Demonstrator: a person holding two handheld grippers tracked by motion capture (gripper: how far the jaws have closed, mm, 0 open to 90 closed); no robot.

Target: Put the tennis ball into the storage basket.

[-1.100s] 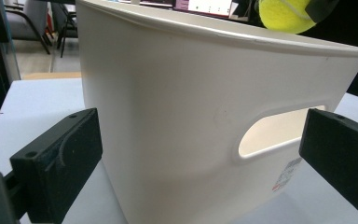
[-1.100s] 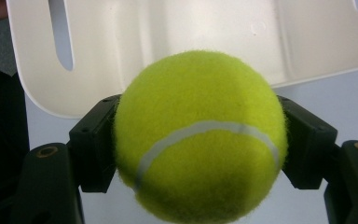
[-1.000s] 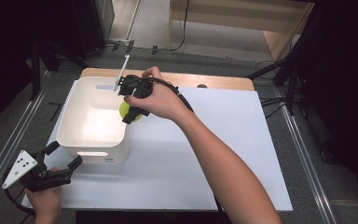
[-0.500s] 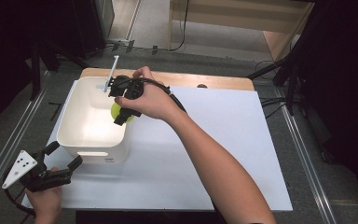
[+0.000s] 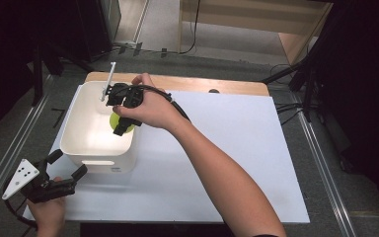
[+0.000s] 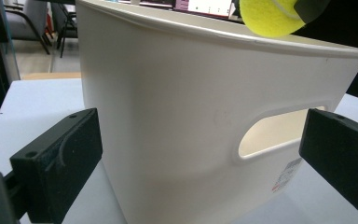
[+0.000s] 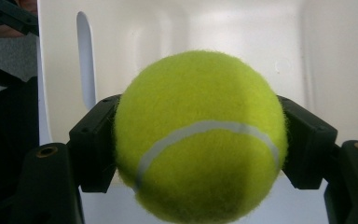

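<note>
A person's right hand holds the right hand-held gripper over the right edge of a white plastic bin, its jaws clamped on a yellow-green tennis ball. In the right gripper view the tennis ball sits squarely between the two black jaws, one pressing at 9 o'clock and the other at 3 o'clock, with the bin's white inner walls and a handle slot behind it. The bin stands at about 9 o'clock on the white worktop, near its left edge. At about 7 o'clock on the worktop, the left hand holds the left hand-held gripper with its jaws spread wide, gripping nothing, just beside the bin's near wall. The left gripper view looks between those parted jaws at the bin's outer wall and handle cutout; the ball shows above the rim at about 1 o'clock. A white rod juts up from the right hand-held gripper toward 12 o'clock.
</note>
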